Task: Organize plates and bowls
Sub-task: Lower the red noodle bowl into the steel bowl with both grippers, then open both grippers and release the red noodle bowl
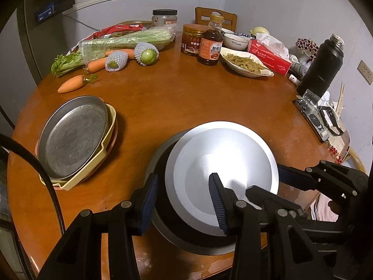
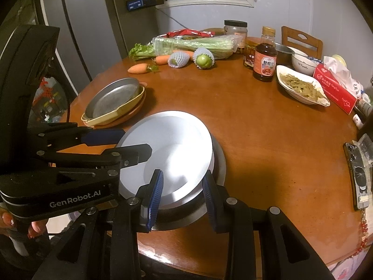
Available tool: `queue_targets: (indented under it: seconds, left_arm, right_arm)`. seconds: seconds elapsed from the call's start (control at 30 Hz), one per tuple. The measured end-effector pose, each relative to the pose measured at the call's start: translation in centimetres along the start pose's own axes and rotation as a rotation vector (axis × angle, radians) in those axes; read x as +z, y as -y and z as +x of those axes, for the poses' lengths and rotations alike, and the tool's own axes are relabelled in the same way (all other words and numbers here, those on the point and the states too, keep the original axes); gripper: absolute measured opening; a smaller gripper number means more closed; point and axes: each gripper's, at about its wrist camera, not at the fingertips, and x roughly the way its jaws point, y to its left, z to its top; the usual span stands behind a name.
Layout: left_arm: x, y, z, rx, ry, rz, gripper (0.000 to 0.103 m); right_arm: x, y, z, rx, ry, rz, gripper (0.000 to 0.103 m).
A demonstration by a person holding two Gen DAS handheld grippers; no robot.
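A shiny silver plate point(image 1: 223, 154) point(image 2: 167, 144) lies tilted in a dark grey bowl point(image 1: 160, 163) point(image 2: 220, 163) at the near edge of the round wooden table point(image 1: 186, 98). My left gripper point(image 1: 181, 203) point(image 2: 126, 144) is shut across the plate's left rim, one pad outside the bowl wall and the other on the plate. From the right, my right gripper point(image 2: 183, 200) point(image 1: 272, 184) is shut on the plate's near rim. To the left, a dull metal plate point(image 1: 74, 140) point(image 2: 112, 98) tops a cream dish point(image 1: 93, 170) and a reddish plate.
Carrots point(image 1: 70, 85), celery and netted fruit lie at the back left. Jars, a sauce bottle point(image 1: 209, 44), white bowls point(image 1: 235, 40), a dish of greens point(image 1: 244, 64) and a red tissue box stand at the back. A black flask point(image 1: 324, 65) and a phone point(image 1: 317, 119) are at the right edge.
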Motion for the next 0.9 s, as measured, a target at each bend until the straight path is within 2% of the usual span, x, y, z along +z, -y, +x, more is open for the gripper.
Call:
queue_targets:
  seconds: [0.7, 0.9]
  left_arm:
    - [-0.1, -0.9, -0.8, -0.007, 0.021, -0.018, 0.045]
    - [-0.1, -0.9, -1.8, 0.039, 0.055, -0.006, 0.045]
  right_arm:
    - [0.4, 1.3, -0.4, -0.024, 0.012, 0.032, 0.036]
    - [0.5, 1.3, -0.8, -0.027, 0.018, 0.038, 0.036]
